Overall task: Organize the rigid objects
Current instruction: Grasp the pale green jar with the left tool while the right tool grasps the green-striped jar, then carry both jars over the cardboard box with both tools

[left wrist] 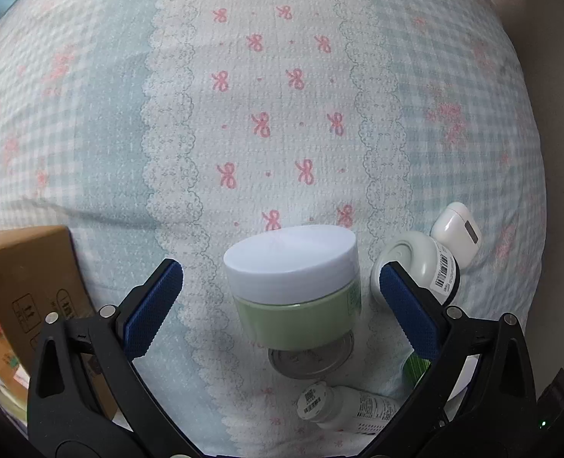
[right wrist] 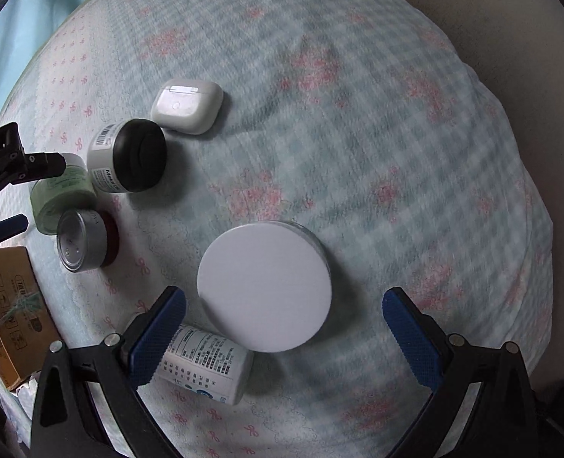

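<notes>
Green jar (left wrist: 295, 297) with white lid sits between the wide-open left gripper (left wrist: 282, 305), untouched; centre the pads on its wall (below the lid) before closing. Right gripper (right wrist: 284, 328), equally wide and empty, straddles a white disc (right wrist: 265, 286); earbud case (right wrist: 186, 107) at eleven o'clock.

Left wrist cam low, close behind green jar (left wrist: 297, 297); right cam overhead; both share that jar (right wrist: 58, 198).
</notes>
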Demonstrator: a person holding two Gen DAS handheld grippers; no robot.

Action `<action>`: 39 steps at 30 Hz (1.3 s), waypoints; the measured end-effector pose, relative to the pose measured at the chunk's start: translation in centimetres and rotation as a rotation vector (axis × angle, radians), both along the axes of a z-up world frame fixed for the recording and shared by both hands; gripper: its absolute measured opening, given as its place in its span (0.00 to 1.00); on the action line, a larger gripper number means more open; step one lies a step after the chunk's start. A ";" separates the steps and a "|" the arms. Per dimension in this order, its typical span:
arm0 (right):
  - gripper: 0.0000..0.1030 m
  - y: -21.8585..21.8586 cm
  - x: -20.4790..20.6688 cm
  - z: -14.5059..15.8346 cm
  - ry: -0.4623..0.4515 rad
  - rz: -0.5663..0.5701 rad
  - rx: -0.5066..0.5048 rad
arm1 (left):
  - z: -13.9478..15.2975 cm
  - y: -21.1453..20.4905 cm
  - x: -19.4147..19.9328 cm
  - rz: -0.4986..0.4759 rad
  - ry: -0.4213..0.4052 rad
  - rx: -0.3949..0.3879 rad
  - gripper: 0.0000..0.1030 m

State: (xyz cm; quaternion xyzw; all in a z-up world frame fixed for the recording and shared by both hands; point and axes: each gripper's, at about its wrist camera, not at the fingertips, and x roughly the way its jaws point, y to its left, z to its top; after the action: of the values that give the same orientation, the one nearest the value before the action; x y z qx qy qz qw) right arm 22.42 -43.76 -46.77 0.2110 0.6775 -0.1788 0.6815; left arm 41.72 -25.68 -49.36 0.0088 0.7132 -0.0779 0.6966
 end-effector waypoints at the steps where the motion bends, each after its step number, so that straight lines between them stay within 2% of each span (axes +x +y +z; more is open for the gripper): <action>1: 1.00 0.0 0.2 -0.4 0.009 -0.003 0.006 | -0.4 0.0 0.2 0.008 0.007 -0.003 1.00; 5: 1.00 0.3 0.8 -1.8 0.044 0.004 0.005 | -1.9 0.2 0.3 0.024 0.032 -0.006 0.99; 6: 0.96 0.5 0.9 -2.2 0.054 0.006 0.006 | -2.2 0.3 0.2 0.029 0.036 -0.008 0.96; 10: 0.83 1.1 1.2 -3.1 0.077 -0.017 0.028 | -3.0 0.8 -0.2 0.053 0.053 -0.069 0.77; 12: 0.70 1.6 1.2 -3.5 0.098 -0.021 0.015 | -3.0 0.9 -0.4 0.055 0.045 -0.109 0.67; 18: 0.66 2.4 1.0 -3.8 0.111 -0.016 0.007 | -3.2 0.5 -0.7 0.052 0.034 -0.123 0.67; 22: 0.66 2.1 1.5 -3.8 0.106 -0.019 0.013 | -1.9 1.5 -0.7 0.041 -0.003 -0.119 0.67; 30: 0.66 1.2 1.4 -1.3 0.046 -0.022 0.000 | 2.3 2.5 -1.6 0.015 -0.096 -0.155 0.67; 35: 0.66 0.5 1.0 1.6 -0.006 -0.019 -0.013 | 6.5 2.5 -2.1 0.002 -0.150 -0.187 0.67; 39: 0.66 0.2 0.6 5.4 -0.065 0.010 -0.033 | 10.6 3.5 -3.4 -0.015 -0.206 -0.207 0.67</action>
State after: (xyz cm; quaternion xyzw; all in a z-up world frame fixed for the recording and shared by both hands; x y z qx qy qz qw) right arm 22.98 -43.52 -41.36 0.2021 0.6530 -0.1793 0.7076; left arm 38.35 -22.23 -38.71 -0.0501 0.6259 -0.1549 0.7627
